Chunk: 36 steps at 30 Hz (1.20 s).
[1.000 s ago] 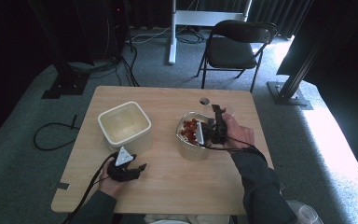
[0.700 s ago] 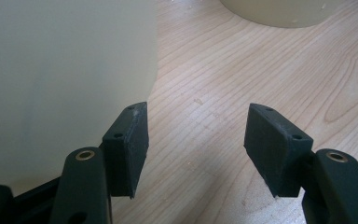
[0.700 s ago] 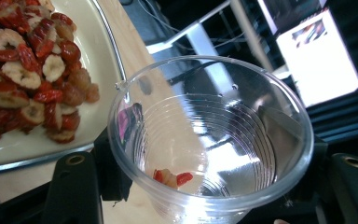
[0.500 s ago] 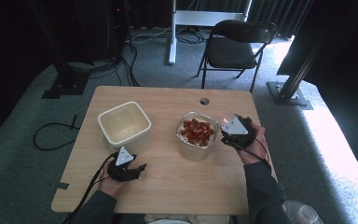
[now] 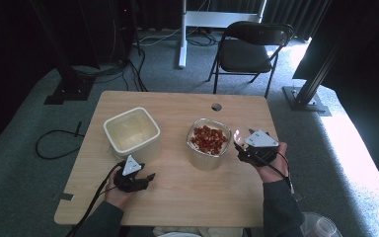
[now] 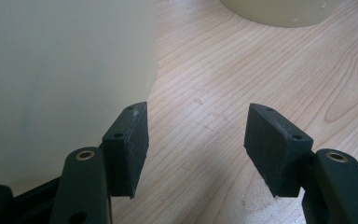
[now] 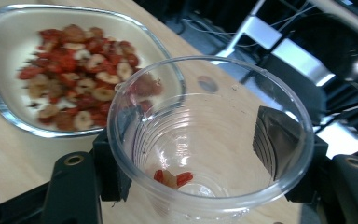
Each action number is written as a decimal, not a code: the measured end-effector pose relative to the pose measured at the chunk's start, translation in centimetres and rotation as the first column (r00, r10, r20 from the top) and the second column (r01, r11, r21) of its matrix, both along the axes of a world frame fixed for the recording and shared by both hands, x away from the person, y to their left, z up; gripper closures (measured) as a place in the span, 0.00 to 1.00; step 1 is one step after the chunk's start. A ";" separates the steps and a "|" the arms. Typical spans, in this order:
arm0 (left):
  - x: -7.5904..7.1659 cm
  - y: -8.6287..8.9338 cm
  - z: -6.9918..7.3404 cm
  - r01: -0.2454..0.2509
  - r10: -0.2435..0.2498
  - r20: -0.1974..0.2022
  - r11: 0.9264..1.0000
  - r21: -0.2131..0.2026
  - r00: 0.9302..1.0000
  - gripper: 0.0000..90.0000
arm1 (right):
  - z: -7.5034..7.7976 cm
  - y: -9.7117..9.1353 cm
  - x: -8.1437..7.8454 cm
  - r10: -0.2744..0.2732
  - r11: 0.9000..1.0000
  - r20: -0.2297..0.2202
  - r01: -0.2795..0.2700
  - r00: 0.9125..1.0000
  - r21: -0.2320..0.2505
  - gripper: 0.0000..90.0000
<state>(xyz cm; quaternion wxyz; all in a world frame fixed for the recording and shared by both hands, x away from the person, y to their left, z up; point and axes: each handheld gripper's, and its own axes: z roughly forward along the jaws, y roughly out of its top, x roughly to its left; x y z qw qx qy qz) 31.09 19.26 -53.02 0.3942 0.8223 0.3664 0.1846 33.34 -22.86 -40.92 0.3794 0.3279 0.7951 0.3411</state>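
Clear plastic cup (image 7: 209,140) sits clamped in my right claw (image 7: 200,158), one black jaw pressing each side of its ribbed, round wall; the grip is narrow, closed on the cup. I see a few red and pale dried pieces (image 7: 172,178) lying at its bottom. From above, my right claw (image 5: 244,145) hangs over the surface (image 5: 177,197) just to the right of the glass bowl (image 5: 208,143), which is rounded-square, clear-walled, and heaped with wrinkled red dried fruit (image 5: 208,139) mixed with paler slices. The cup's rim nearly reaches the bowl's edge in the right claw's view.

My left claw (image 6: 196,149) stands wide with nothing between its matte black, ridged pads (image 6: 275,144); it rests low over pale wood grain, its left pad right beside the smooth cream wall of the square container (image 6: 65,84). From above, that container (image 5: 131,133) is thick-walled with rounded corners. I can read no labels or writing anywhere.
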 end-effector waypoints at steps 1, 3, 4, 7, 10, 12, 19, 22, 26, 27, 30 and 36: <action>0.0 0.0 0.0 0.000 0.000 0.001 1.000 0.000 1.000 0.45 | -0.1 0.0 -0.1 0.009 1.000 -0.006 -0.009 1.000 0.009 0.36; 0.0 0.0 0.0 -0.001 0.001 0.000 1.000 -0.001 1.000 0.45 | -0.1 0.0 -0.2 0.018 1.000 -0.014 -0.017 1.000 0.016 0.36; 0.0 0.0 0.0 -0.001 0.001 0.001 1.000 0.000 1.000 0.45 | -0.2 0.0 -0.4 0.037 0.999 -0.028 -0.036 0.999 0.041 0.36; 0.0 0.0 0.0 -0.002 0.002 0.001 1.000 -0.002 1.000 0.45 | -0.4 -0.1 -0.7 0.071 0.995 -0.051 -0.067 0.996 0.074 0.36; 0.0 0.0 0.0 -0.002 0.002 0.002 1.000 -0.001 1.000 0.45 | -0.5 -0.2 -1.0 0.112 0.988 -0.074 -0.103 0.991 0.114 0.36; 0.0 0.0 0.0 -0.001 0.001 0.002 1.000 0.000 1.000 0.45 | -0.7 -0.2 -1.1 0.130 0.985 -0.085 -0.119 0.988 0.125 0.36; 0.0 0.0 0.0 -0.002 0.002 0.000 1.000 0.001 1.000 0.45 | -1.0 -0.1 -1.5 0.189 0.973 -0.112 -0.170 0.976 0.157 0.36; -0.1 -0.1 0.0 -0.002 0.002 0.001 1.000 -0.001 1.000 0.45 | -0.9 -0.1 -1.6 0.206 0.967 -0.117 -0.184 0.972 0.174 0.36; 0.0 0.0 0.0 0.000 0.000 -0.001 1.000 0.003 1.000 0.45 | -0.7 -0.1 -1.7 0.238 0.955 -0.121 -0.209 0.964 0.208 0.36; 0.0 0.0 0.0 0.000 0.000 -0.001 1.000 0.003 1.000 0.45 | -0.6 -0.1 -1.7 0.246 0.952 -0.121 -0.216 0.962 0.219 0.36; 0.0 0.0 0.0 -0.001 0.001 0.000 1.000 0.004 1.000 0.45 | -0.5 -0.1 -1.7 0.267 0.941 -0.126 -0.230 0.955 0.249 0.36; 0.0 -0.1 -0.1 0.000 0.000 -0.002 1.000 0.003 1.000 0.45 | -0.5 0.0 -1.6 0.316 0.914 -0.133 -0.263 0.939 0.309 0.36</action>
